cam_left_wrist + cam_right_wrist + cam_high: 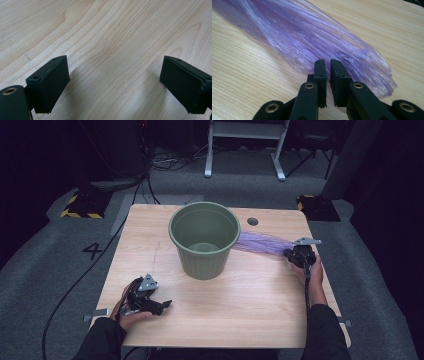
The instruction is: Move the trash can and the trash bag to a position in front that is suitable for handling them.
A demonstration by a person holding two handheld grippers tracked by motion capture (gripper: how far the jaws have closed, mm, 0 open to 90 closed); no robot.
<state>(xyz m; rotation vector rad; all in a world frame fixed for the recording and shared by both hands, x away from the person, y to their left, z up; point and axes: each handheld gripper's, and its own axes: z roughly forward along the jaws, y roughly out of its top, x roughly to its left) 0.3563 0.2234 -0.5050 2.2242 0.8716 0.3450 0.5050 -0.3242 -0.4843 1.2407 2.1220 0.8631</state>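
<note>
Fingers of the right gripper [326,65] stand almost together with a thin slit between them, nipping the near edge of the purple plastic bag [307,37], which lies stretched flat on the desk [250,295] from the green bucket [204,240] toward the right edge. That gripper lies low, pointing along the bag, the person's right forearm coming straight up the desk's right side. Left gripper [145,299] fingers [50,82] are spread wide over bare wood, holding nothing, near the front left corner.
</note>
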